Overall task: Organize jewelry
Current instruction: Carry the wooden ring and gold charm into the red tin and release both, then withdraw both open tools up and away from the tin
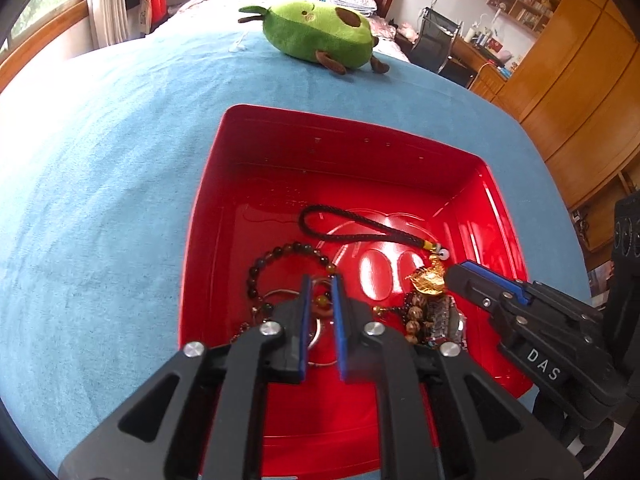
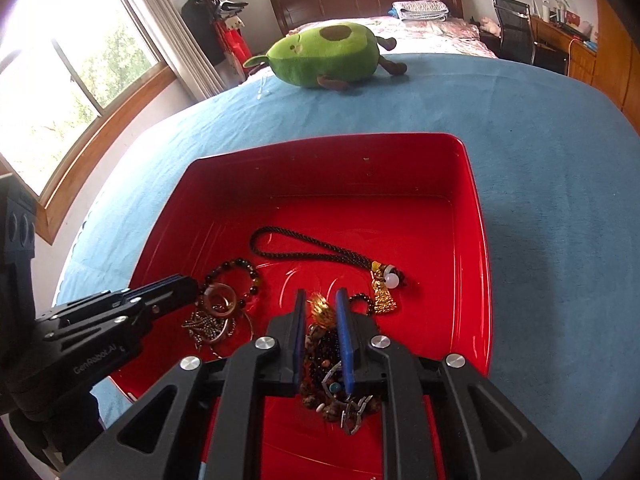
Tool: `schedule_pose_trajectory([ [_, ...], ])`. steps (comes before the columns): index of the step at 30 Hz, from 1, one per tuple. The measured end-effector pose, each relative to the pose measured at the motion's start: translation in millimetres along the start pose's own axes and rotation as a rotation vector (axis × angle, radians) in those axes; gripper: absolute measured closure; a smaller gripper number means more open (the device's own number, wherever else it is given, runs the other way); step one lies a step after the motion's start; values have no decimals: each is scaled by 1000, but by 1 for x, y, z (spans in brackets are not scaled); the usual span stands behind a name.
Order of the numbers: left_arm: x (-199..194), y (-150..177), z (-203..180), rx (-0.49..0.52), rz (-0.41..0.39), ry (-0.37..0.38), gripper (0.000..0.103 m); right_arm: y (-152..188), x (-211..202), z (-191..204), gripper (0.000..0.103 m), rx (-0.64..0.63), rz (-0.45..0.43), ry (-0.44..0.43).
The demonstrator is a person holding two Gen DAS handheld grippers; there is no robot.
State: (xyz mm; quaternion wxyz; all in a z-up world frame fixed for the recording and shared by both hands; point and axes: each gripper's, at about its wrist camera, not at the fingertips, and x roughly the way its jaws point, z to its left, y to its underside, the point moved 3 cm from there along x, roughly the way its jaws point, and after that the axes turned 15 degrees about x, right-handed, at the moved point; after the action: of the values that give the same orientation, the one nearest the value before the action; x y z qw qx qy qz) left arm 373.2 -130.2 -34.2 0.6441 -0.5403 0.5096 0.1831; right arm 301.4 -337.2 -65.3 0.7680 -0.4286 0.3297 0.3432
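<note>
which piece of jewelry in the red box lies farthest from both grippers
The black braided cord loop with the gold charm: it stretches toward the box's middle, while the beaded bracelets and chains sit right under the fingers.

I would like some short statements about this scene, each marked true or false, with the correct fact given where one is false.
1. The jewelry lies inside a red tray. True.
2. The tray stands on a wooden desk. False: it stands on a blue cloth.
3. A green avocado plush lies beyond the tray. True.
4. The black braided cord hangs over the tray's rim. False: it lies on the tray's floor.
5. The beaded bracelet is outside the tray. False: it is inside.
</note>
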Motion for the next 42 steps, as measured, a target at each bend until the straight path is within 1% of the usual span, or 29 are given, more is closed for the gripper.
schedule_pose_trajectory([
  [7, -5, 2, 0, 3, -12, -10, 90, 2, -10, 2, 87, -4, -21, -13],
  [8, -6, 2, 0, 3, -16, -12, 87, 2, -12, 2, 87, -4, -25, -13],
  [11, -12, 3, -1, 6, -36, -25, 64, 4, -18, 1, 87, -3, -39, -7],
  [14, -19, 4, -2, 13, -60, -50, 60, 5, -23, 0, 86, 0, -51, -5],
  [15, -20, 4, -2, 12, -65, -49, 55, 6, -25, -1, 84, 0, -58, 1],
  [16, -23, 5, -2, 8, -71, -47, 53, 6, -28, -1, 78, -1, -65, 7],
  [17, -25, 5, -2, 7, -78, -51, 49, 8, -31, -2, 68, -4, -80, 19],
  [18, -27, 6, -3, 8, -85, -60, 45, 8, -34, -2, 63, -7, -91, 26],
  [19, -30, 7, -4, 13, -96, -72, 43, 9, -37, -2, 57, -9, -102, 31],
  [20, -33, 7, -5, 16, -104, -77, 39, 9, -39, -2, 54, -11, -109, 33],
  [21, -36, 8, -6, 19, -113, -83, 38, 11, -43, -2, 52, -15, -117, 33],
  [22, -39, 10, -7, 23, -120, -87, 37, 12, -46, -2, 47, -19, -122, 33],
  [23, -44, 12, -8, 27, -129, -91, 35, 13, -49, -2, 37, -22, -132, 35],
  [25, -53, 16, -10, 30, -151, -102, 31, 17, -58, -2, 31, -34, -162, 45],
  [27, -62, 21, -12, 37, -173, -120, 25, 19, -65, -2, 27, -38, -178, 50],
  [29, -72, 28, -13, 44, -194, -135, 21, 23, -71, -3, 15, -37, -190, 47],
  [32, -85, 37, -16, 54, -220, -158, 14, 29, -79, -3, 9, -49, -211, 61],
  [35, -98, 47, -19, 70, -243, -191, 13, 38, -85, -3, 4, -56, -220, 68],
  [42, -121, 69, -26, 90, -274, -219, 10, 52, -92, -4, 4, -55, -219, 111],
])
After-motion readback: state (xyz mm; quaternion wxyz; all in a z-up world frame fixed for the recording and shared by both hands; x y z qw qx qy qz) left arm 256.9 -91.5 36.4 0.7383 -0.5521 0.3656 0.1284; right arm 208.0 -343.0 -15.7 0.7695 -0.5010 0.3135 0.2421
